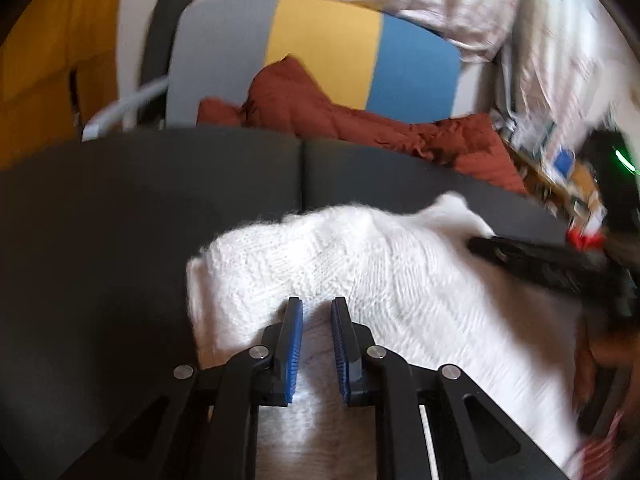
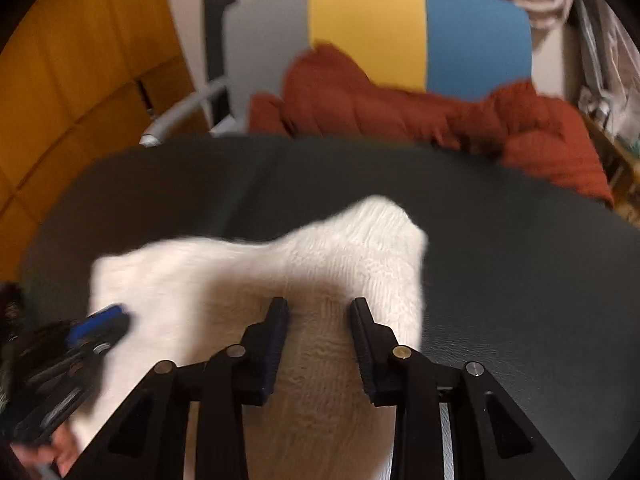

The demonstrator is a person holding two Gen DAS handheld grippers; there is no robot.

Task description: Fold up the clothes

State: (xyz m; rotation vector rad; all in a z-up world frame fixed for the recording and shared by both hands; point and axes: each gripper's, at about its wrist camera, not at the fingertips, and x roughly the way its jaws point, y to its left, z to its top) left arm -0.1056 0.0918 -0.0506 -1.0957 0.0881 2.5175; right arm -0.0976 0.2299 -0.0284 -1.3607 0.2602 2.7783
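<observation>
Left wrist view: two parted hand-held grippers, left hand-held gripper and right hand-held gripper, over one blurred, seemingly knitted white garment.

Your white knit garment ran off the bottom edge in both views; motion blur smeared the clutter at right.

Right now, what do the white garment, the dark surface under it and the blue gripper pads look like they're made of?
White knitted garment: fuzzy wool-like knit, stitch ribs visible. Dark grey surface: smooth, faint grain and a seam, probably leatherette. Blue finger pads on the left gripper: ridged, matte, likely rubber or plastic.
</observation>
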